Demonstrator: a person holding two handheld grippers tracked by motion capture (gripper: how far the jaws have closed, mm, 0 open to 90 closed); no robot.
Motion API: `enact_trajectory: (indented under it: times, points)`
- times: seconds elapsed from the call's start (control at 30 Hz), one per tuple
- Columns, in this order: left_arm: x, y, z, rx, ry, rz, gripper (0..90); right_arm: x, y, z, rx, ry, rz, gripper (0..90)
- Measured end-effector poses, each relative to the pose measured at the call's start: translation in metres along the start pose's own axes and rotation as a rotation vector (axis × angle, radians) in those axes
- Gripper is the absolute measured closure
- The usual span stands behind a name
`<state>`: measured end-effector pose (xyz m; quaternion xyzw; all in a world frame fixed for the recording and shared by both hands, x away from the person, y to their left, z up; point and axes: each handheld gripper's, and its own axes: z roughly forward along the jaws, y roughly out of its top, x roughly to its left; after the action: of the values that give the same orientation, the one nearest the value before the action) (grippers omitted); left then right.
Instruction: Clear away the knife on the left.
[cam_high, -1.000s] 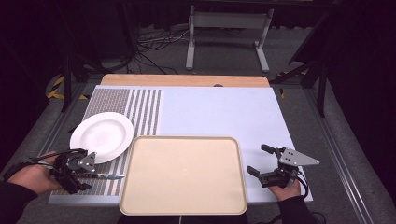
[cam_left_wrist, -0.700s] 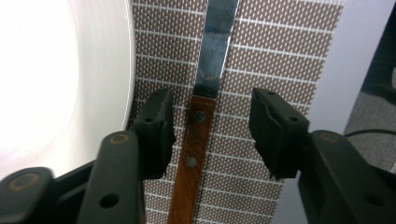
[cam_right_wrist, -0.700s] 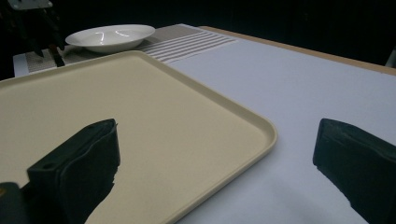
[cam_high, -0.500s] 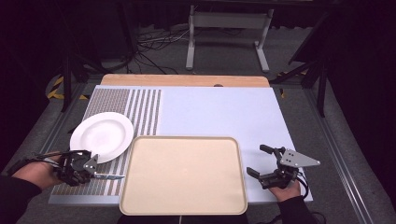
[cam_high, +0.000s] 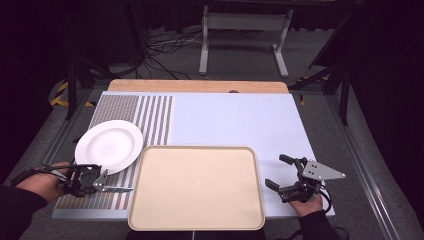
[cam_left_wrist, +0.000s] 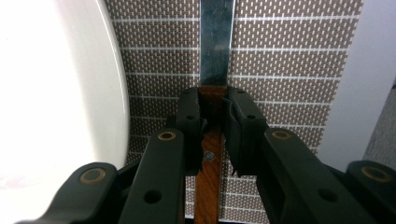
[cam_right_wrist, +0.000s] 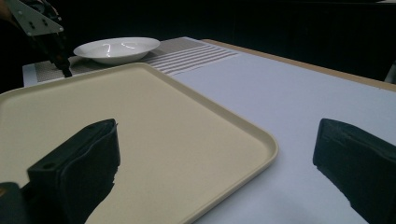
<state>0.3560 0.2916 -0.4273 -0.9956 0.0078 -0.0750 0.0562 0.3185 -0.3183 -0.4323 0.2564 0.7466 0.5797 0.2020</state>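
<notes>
As knife is clamped at its wooden handle by left gripper fingers, blade is kept flat over striped mat, lower left | plate beside | tray centre-bottom, bare | right gripper fingers spread, nothing held, lower right on desk

Left hand comes in low from the near left edge, forearm in a dark sleeve, with the left gripper pointing right; its jaws are closed on the wooden handle of a knife. Right hand sits at the near right, under the right gripper, whose jaws stand wide apart with nothing between them, pointing left and away.
</notes>
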Motion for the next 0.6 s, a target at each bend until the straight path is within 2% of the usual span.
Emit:
enact_trajectory:
  times: [0.07,0.13,0.37,0.4,0.43,0.5,0.57,0.6]
  points:
    - [0.0001,-0.0011,-0.0007,0.002,-0.019,-0.015,77.2,-0.0003,-0.0002,-0.0002,0.003,-0.001,-0.003,1.3]
    - [0.0007,-0.0022,0.0003,-0.013,-0.011,-0.011,77.1,-0.0008,-0.0005,0.0004,0.001,0.0,-0.003,1.3]
    - [-0.0007,-0.0028,0.0006,-0.018,-0.01,-0.025,77.1,-0.0001,-0.0003,0.0007,0.002,0.0,-0.001,1.3]
    - [0.0006,-0.0019,-0.0002,-0.006,-0.015,-0.01,77.1,0.0001,-0.0004,0.0007,0.004,0.0,0.002,1.3]
    - [-0.0004,-0.0009,-0.0011,0.008,0.001,-0.009,77.3,0.0001,-0.0004,0.0009,0.006,0.001,0.003,1.3]
    - [-0.0014,0.0006,-0.0013,0.015,-0.01,-0.017,77.6,-0.0003,-0.0005,0.0012,0.005,0.003,0.001,1.3]
    - [-0.0013,0.001,-0.001,0.015,0.005,-0.013,77.7,-0.0007,-0.0008,0.0011,0.007,0.002,0.001,1.3]
    - [-0.0006,0.0007,-0.0013,0.019,-0.006,-0.011,77.7,-0.0007,-0.0009,0.0012,0.007,0.002,0.0,1.3]
